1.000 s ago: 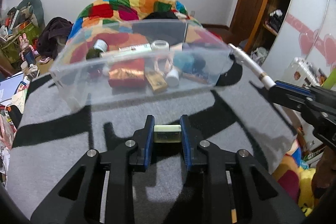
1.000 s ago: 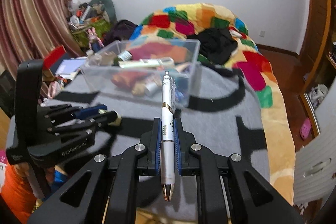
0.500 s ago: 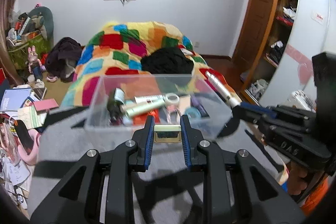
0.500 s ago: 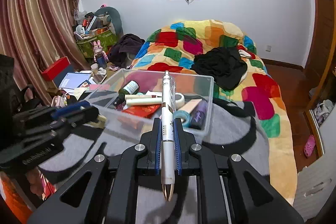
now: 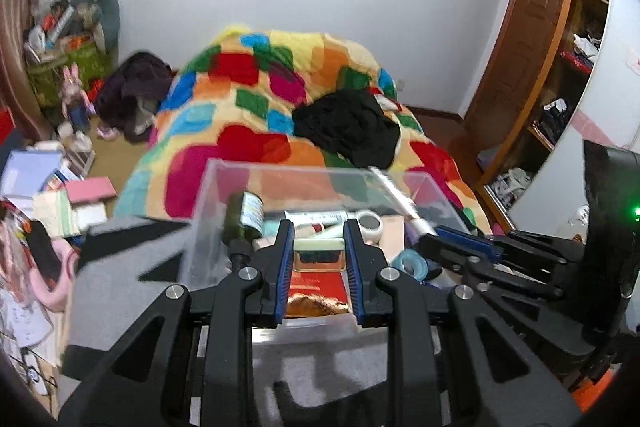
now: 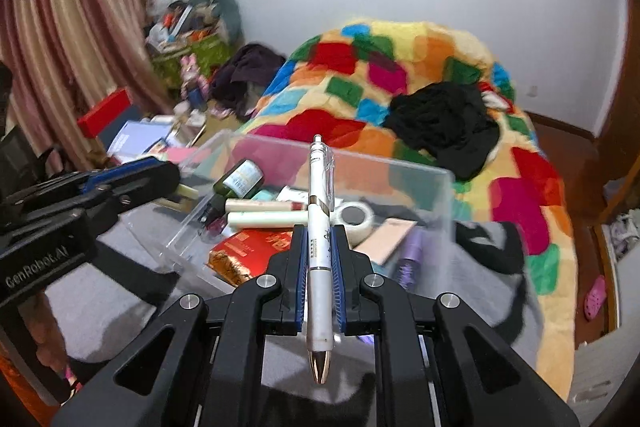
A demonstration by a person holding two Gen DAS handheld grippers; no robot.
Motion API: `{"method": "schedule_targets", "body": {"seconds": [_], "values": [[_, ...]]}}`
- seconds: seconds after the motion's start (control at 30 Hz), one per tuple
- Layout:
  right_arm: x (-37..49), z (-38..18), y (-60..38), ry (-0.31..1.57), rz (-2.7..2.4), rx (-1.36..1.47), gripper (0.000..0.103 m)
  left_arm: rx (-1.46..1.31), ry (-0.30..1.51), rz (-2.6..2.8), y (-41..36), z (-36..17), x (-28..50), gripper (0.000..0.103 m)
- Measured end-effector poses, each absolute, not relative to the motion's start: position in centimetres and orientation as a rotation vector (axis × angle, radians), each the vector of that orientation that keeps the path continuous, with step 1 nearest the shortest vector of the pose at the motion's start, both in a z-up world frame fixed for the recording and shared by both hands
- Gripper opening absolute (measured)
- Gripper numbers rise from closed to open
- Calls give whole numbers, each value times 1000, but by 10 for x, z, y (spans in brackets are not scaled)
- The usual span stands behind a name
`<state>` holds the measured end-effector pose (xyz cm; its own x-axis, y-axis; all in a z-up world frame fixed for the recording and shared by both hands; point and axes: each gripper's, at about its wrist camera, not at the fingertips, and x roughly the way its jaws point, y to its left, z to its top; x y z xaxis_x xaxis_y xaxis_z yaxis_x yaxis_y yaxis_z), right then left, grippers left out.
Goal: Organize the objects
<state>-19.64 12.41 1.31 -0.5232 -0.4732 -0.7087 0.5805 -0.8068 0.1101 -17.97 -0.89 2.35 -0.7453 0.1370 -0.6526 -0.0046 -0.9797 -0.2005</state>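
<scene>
Item 1: right gripper (image 6: 319, 259), pinching a white click pen with a bronze tip (image 6: 319, 267) lengthwise, level above the clear plastic bin (image 6: 440, 187), probably for dropping in.

Item 2: left gripper (image 5: 319, 255), clamped on a small pale-capped rectangular bottle (image 5: 319, 253), hovering over the bin's near wall.

Item 3: bin contents: dark green bottle (image 5: 240, 223), red packet (image 6: 248, 251), white tape roll (image 6: 354, 219).

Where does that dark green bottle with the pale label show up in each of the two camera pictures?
Left wrist view: the green bottle lies in the clear box, left of centre.
Right wrist view: the green bottle lies at the box's left end.
Shared landmark: the white tape roll inside the box.
</scene>
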Motion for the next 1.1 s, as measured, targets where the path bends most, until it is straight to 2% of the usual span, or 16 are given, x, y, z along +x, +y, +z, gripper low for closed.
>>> {"method": "schedule_targets", "body": {"seconds": [0.27, 0.37, 0.7, 0.77, 0.8, 0.83, 0.87, 0.9, 1.0, 1.1], "values": [[-201, -12, 106, 318, -2244, 1093, 12, -1194, -294, 2775, -5, 1, -187, 24], [-197, -7, 113, 302, -2239, 1084, 24, -1174, -270, 2784, -3, 7, -183, 24], [-174, 14, 135, 246, -2241, 1043, 24, -1083, -208, 2812, 3, 22, -154, 24], [-165, 19, 142, 236, -2252, 1012, 26, -1067, -191, 2819, 5, 22, -146, 31], [-161, 21, 144, 232, -2262, 995, 33, -1058, -183, 2823, 5, 22, -142, 35], [-158, 23, 146, 231, -2272, 981, 46, -1048, -174, 2830, 6, 23, -138, 44], [-152, 26, 149, 227, -2290, 952, 52, -1037, -164, 2841, 7, 23, -134, 53], [-147, 29, 151, 224, -2304, 929, 60, -1022, -151, 2855, 7, 24, -129, 55], [-134, 35, 158, 221, -2338, 879, 68, -992, -110, 2871, 9, 26, -116, 61], [-124, 40, 163, 213, -2363, 841, 76, -972, -110, 2874, 9, 28, -106, 74]]}}
